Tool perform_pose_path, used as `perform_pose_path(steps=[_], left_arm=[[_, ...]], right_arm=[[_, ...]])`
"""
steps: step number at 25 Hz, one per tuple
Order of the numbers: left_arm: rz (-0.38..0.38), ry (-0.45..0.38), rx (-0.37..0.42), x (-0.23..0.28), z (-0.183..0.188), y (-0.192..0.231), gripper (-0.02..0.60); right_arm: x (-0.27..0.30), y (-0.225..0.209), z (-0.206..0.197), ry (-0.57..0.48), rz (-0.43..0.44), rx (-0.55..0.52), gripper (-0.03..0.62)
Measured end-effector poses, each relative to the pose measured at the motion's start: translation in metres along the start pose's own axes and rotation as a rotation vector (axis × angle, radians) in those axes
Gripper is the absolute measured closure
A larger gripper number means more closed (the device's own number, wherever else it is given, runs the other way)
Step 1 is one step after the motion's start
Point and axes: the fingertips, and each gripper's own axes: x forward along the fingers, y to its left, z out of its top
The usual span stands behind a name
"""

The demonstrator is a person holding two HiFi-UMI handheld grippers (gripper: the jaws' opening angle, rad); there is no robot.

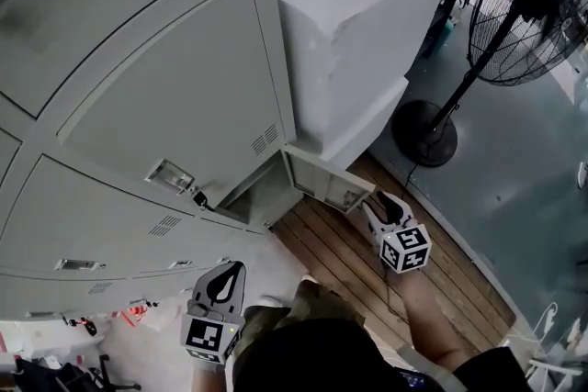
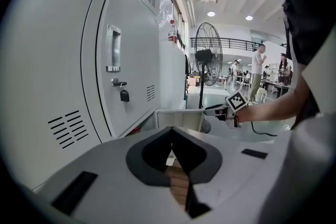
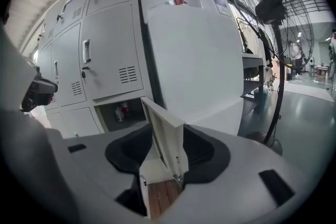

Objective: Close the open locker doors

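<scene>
Right gripper jaws stand apart around the open door edge; left gripper jaws together, empty.

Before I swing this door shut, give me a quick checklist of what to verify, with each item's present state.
1. Open door found: the bottom locker door stands swung out. Ok.
2. Right gripper placed: the door's edge stands between its jaws, which are apart and not clamped on it. Ok for a push.
3. Opening clear: small items sit inside the compartment. Whether the door clears them: cannot tell.
4. Left gripper out of the swing: low at the head view's left, apart from the door, nothing between its jaws. Ok.
5. Other doors: those in view, including the padlocked door, are shut. Ok.
</scene>
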Motion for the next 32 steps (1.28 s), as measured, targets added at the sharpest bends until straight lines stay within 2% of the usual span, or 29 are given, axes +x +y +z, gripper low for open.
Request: perform_pose_path(steps=[10, 13, 18, 32], left_arm=[[0.033, -0.010, 0.021, -0.006, -0.013, 0.013, 0.574], [0.047, 0.001, -0.019, -0.008, -0.007, 0.013, 0.574], [0.044, -0.014, -0.025, -0.010, -0.013, 0.014, 0.574], [0.079, -0.050, -0.062, -0.031, -0.027, 0.021, 0.574]], right_arm=[[0.021, -0.010, -0.002, 0.030, 0.012, -0.032, 0.387], [0.024, -0.007, -0.001, 0.035, 0.019, -0.039, 0.387], [0.024, -0.002, -0.002, 0.038, 0.017, -0.028, 0.384], [0.011, 0.042, -0.020, 0.085, 0.075, -0.067, 0.384]])
